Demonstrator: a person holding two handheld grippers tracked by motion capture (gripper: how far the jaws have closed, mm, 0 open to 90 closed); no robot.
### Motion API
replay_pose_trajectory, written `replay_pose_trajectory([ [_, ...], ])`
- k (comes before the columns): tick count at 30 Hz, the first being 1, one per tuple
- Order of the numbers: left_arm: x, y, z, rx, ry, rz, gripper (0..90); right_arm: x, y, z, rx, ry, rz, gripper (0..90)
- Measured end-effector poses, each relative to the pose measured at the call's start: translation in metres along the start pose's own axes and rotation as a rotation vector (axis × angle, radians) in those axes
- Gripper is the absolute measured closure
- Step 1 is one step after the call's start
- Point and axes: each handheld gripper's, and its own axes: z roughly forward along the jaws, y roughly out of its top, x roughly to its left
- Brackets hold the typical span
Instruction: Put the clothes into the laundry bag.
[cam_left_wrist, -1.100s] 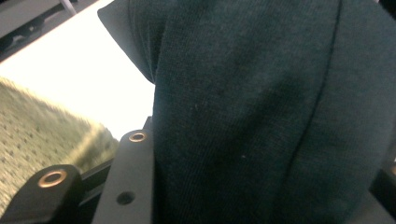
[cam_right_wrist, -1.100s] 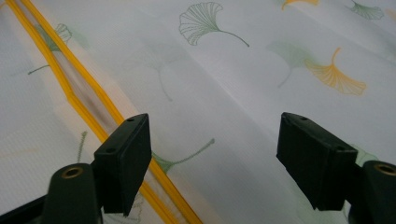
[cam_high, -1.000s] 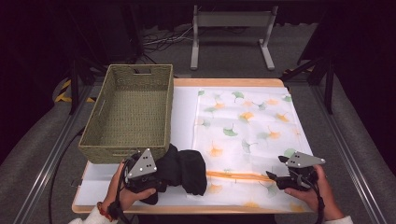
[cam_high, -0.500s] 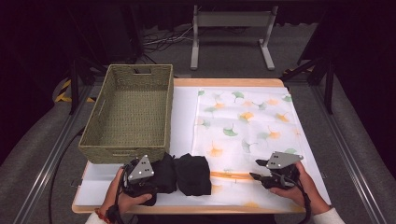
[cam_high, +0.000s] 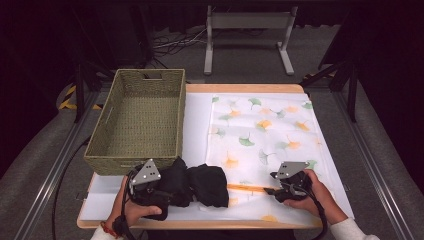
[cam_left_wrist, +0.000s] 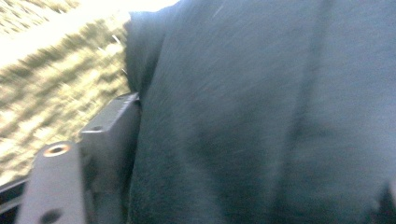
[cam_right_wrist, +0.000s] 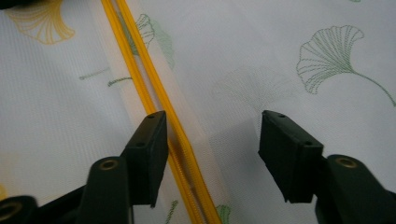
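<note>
at the table's near edge: your left gripper (cam_high: 150, 187) clamps the black garment (cam_high: 200, 184), your right gripper (cam_right_wrist: 212, 149) gapes empty over the yellow zipper (cam_right_wrist: 159, 116); risk: garment snagging the mesh bag (cam_high: 265, 135).

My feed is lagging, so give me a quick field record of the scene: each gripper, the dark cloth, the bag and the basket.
left gripper: at near left table edge, pressed into black bundled cloth; jaw state unclear
right gripper: open, jaws straddling orange zipper
cloth: lies on the near end of white mesh bag with ginkgo-leaf print
bag: flat on white table
woven green rectangular basket: far left, nothing inside
</note>
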Motion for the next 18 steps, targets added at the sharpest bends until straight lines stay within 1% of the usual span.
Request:
replay_pose_trajectory([
  [1,0.000,0.002,-0.002,-0.005,0.007,-0.002,13.1,0.000,0.001,0.000,0.003,0.003,0.002,48.4],
  [2,0.000,0.004,-0.004,-0.018,0.018,-0.005,12.4,0.000,0.001,0.000,0.005,0.005,0.000,50.2],
  [3,0.000,0.007,-0.006,-0.031,0.011,-0.012,11.4,0.000,0.002,0.000,0.009,0.002,0.000,51.7],
  [4,0.000,0.007,-0.006,-0.031,0.011,-0.012,10.2,0.000,0.002,0.000,0.009,0.002,0.000,51.7],
  [5,0.000,0.012,-0.009,-0.044,0.013,-0.004,9.8,0.000,0.004,0.001,0.010,0.003,-0.009,55.9],
  [7,-0.002,0.016,-0.011,-0.064,0.002,0.000,9.7,-0.001,0.004,0.001,0.012,0.000,0.000,55.9],
  [8,-0.003,0.019,-0.012,-0.067,0.005,0.005,9.8,-0.001,0.005,0.000,0.001,0.001,0.011,55.7],
  [10,-0.005,0.024,-0.015,-0.071,0.028,0.027,10.0,-0.003,0.005,-0.002,-0.014,-0.004,0.026,54.5],
  [11,-0.005,0.024,-0.015,-0.071,0.028,0.027,10.3,-0.003,0.005,-0.002,-0.014,-0.004,0.026,54.5],
  [13,-0.006,0.027,-0.016,-0.076,0.044,0.036,10.8,-0.003,0.004,-0.002,-0.011,-0.012,0.030,54.2],
  [14,-0.008,0.029,-0.016,-0.077,0.038,0.036,11.5,-0.003,0.004,-0.002,-0.006,-0.016,0.030,54.3],
  [16,-0.011,0.030,-0.015,-0.069,0.029,0.054,13.3,-0.004,0.003,-0.001,0.000,-0.024,0.021,54.0],
  [18,-0.016,0.031,-0.013,-0.060,0.009,0.069,15.2,-0.004,0.002,0.000,0.006,-0.025,0.018,55.2],
])
